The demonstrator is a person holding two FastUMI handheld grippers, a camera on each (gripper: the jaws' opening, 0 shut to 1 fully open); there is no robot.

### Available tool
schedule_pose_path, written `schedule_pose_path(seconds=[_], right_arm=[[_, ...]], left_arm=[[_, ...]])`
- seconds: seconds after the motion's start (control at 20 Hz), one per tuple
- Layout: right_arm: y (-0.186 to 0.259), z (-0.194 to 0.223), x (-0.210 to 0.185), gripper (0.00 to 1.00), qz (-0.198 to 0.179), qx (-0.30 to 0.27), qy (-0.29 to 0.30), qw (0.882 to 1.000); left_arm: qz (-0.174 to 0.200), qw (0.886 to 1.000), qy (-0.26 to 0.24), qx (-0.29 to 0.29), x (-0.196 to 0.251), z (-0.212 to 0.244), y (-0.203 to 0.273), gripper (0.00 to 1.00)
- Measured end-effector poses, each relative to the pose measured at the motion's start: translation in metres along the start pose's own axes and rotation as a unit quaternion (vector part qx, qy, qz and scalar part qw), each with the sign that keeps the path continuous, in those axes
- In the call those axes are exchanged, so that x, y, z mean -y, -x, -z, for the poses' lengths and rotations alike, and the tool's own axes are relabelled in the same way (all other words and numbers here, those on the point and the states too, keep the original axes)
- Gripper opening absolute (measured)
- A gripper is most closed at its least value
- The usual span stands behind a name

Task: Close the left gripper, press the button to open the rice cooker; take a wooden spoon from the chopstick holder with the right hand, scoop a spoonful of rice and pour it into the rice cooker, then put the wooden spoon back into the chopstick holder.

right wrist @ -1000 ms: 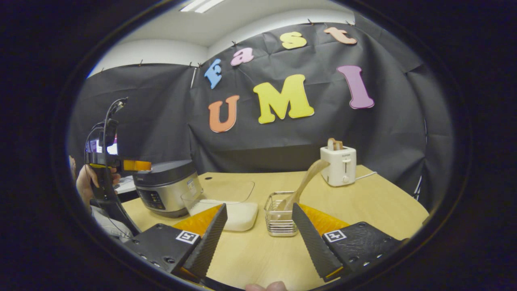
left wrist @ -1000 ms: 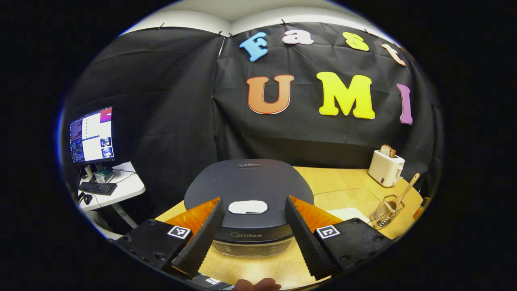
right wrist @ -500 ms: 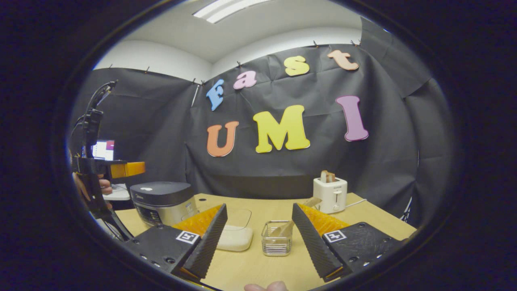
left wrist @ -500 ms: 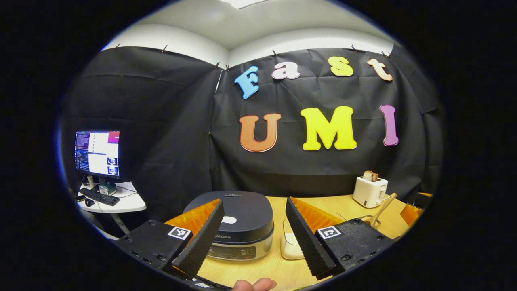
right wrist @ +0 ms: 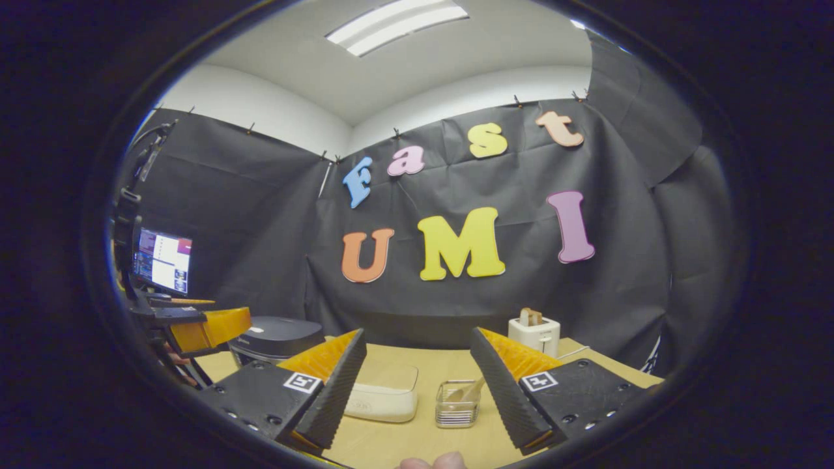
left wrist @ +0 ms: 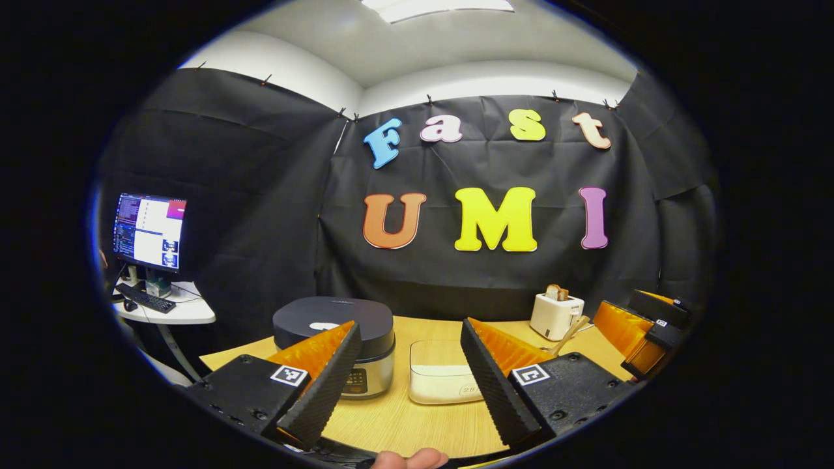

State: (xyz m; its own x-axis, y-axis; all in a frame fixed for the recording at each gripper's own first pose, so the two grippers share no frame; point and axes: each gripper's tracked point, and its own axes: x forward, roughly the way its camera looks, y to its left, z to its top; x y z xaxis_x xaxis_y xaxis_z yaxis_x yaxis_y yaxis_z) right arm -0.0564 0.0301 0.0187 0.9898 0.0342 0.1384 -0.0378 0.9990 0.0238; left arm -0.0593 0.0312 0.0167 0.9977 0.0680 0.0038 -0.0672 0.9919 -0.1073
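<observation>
The rice cooker [left wrist: 335, 342] sits on the counter [left wrist: 417, 423], lid down, ahead of the left hand-held gripper [left wrist: 407, 384], whose fingers are spread wide. Right hand-held gripper [right wrist: 417, 391] is wide open too, wooden spoon [right wrist: 470, 391] ahead in its chopstick holder [right wrist: 457, 412]. Nothing looks done yet.

In the left gripper view, the left gripper [left wrist: 407, 384] is held level, its 2 fingers [left wrist: 326, 381] spread wide with nothing between them. A fingertip of the holding hand [left wrist: 409, 459] shows at the bottom edge. The right gripper [left wrist: 642, 332] appears at the far right of that view, farther off. In the right gripper view, the right gripper [right wrist: 417, 391] is also level, its 2 fingers [right wrist: 339, 391] parted wide and holding nothing, a fingertip [right wrist: 433, 462] at the bottom edge. The left gripper [right wrist: 202, 329] appears at the far left there.
</observation>
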Motion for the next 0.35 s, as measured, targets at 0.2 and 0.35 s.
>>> schedule_pose_path(seconds=[0.2,0.35], right_arm=[[0.009,-0.004,0.011,0.95,0.016,-0.031,-0.014,0.999],[0.022,-0.023,0.024,0.95,0.04,-0.015,0.011,0.999]], left_arm=[[-0.007,0.999,-0.024,0.03,-0.001,-0.022,0.017,0.97],[-0.005,0.998,-0.041,0.04,0.003,-0.029,0.023,0.97]])
